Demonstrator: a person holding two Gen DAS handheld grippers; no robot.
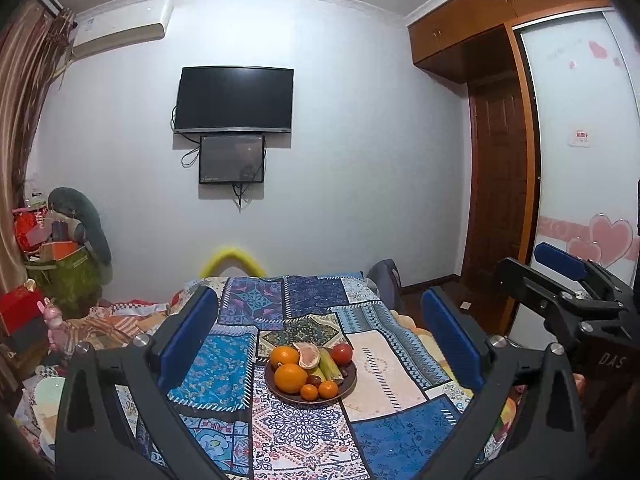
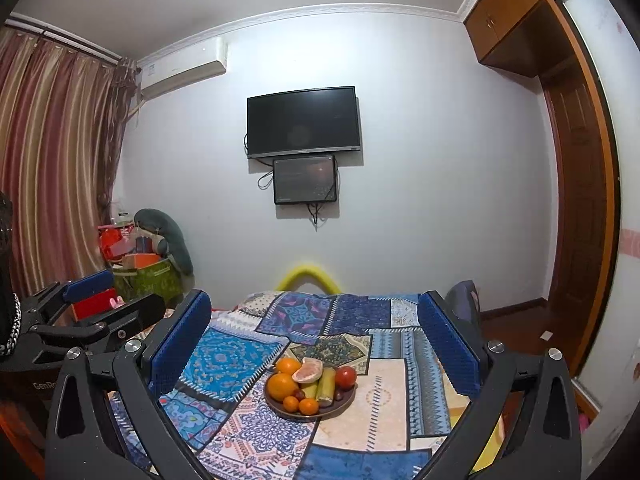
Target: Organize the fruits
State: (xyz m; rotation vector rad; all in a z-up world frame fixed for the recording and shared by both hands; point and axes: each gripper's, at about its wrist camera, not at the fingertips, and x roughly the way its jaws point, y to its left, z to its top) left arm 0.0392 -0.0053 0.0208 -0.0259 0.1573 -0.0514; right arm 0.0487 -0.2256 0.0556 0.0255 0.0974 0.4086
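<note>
A dark round plate (image 1: 351,385) (image 2: 347,401) sits on a patchwork cloth and holds several fruits: large oranges (image 1: 291,377) (image 2: 281,386), small tangerines (image 1: 328,389) (image 2: 308,406), a grapefruit piece (image 1: 308,354) (image 2: 309,369), green cane pieces (image 1: 329,363) (image 2: 327,385), a red fruit (image 1: 341,354) (image 2: 345,377) and dark grapes (image 1: 314,380). My left gripper (image 1: 320,336) is open and empty, held back from the plate. My right gripper (image 2: 316,340) is open and empty, also short of the plate. Each gripper shows at the edge of the other's view.
The patchwork cloth (image 1: 384,364) (image 2: 384,392) covers a bed. Boxes and clutter (image 1: 52,256) stand at the left by a curtain (image 2: 52,160). A TV (image 1: 235,100) hangs on the far wall. A wooden wardrobe and door (image 1: 500,184) stand at the right.
</note>
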